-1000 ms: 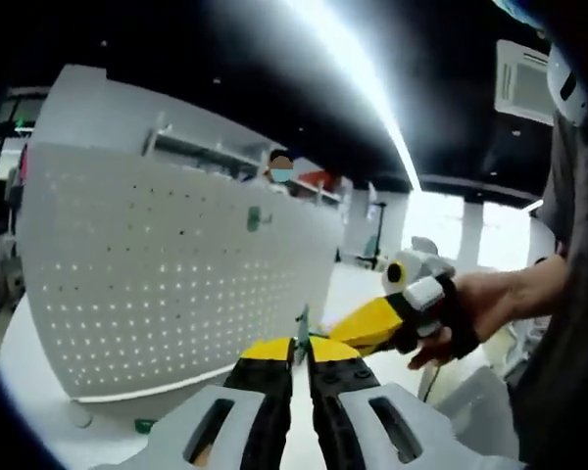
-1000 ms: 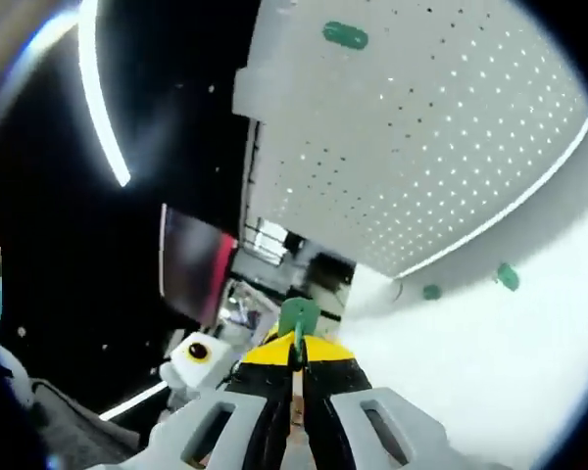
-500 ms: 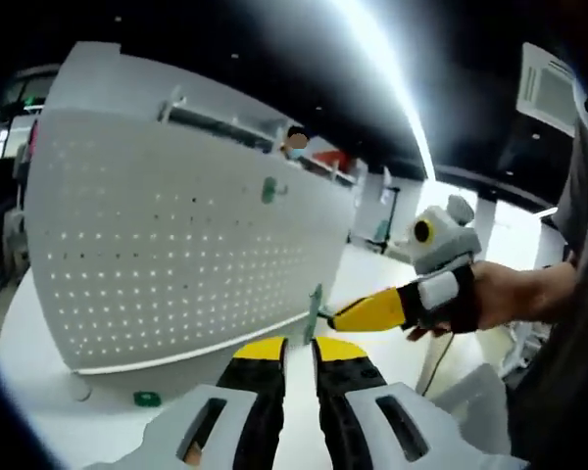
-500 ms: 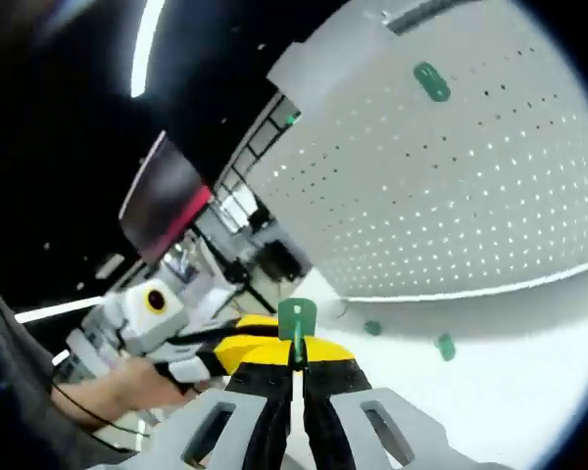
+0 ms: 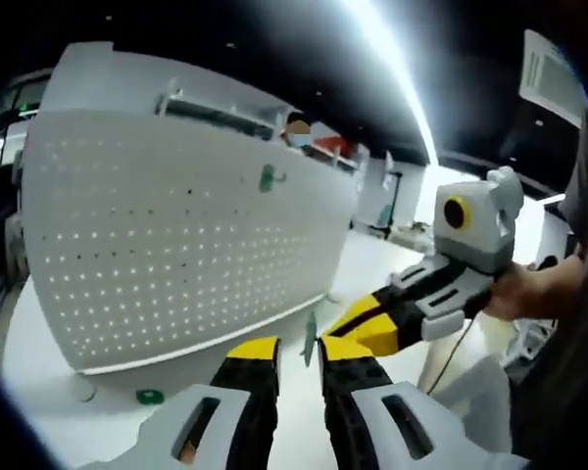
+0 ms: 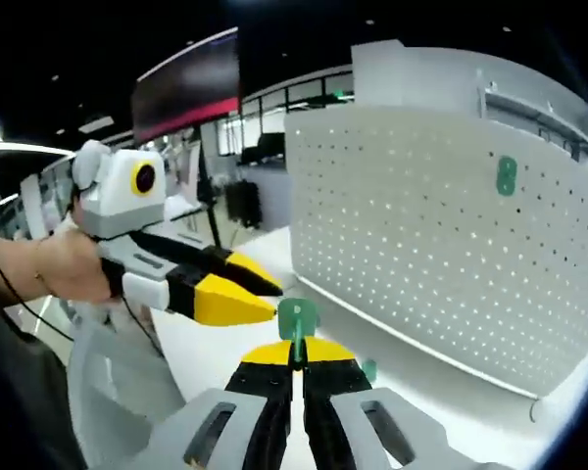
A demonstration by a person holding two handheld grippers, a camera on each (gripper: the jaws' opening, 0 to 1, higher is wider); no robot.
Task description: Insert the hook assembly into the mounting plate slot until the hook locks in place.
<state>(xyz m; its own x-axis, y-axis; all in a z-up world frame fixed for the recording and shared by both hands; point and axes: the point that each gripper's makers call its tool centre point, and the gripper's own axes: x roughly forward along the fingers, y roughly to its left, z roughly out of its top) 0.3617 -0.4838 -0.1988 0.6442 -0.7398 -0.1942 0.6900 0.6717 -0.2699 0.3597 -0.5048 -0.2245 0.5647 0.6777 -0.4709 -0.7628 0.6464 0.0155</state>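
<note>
A white pegboard mounting plate (image 5: 167, 255) (image 6: 441, 245) stands upright on the white table, with one green hook (image 5: 267, 178) (image 6: 507, 174) mounted high on it. My right gripper (image 6: 296, 345) is shut on a small green hook assembly (image 6: 297, 318), held upright at its yellow tips. In the left gripper view this hook (image 5: 309, 340) hangs just above the gap of my left gripper (image 5: 299, 345), whose jaws stand apart without touching it. The right gripper (image 5: 338, 328) reaches in from the right. The left gripper (image 6: 267, 294) points at the hook from the left.
Loose green pieces (image 5: 149, 397) (image 6: 369, 369) lie on the white table (image 5: 39, 392) near the pegboard's foot. A person's hands (image 5: 529, 294) (image 6: 49, 269) hold the grippers. An office with a bright ceiling light lies behind.
The left jaws, close around the hook a second ago, have parted. The hook stays in the right gripper, which has swung round and now faces the pegboard more squarely.
</note>
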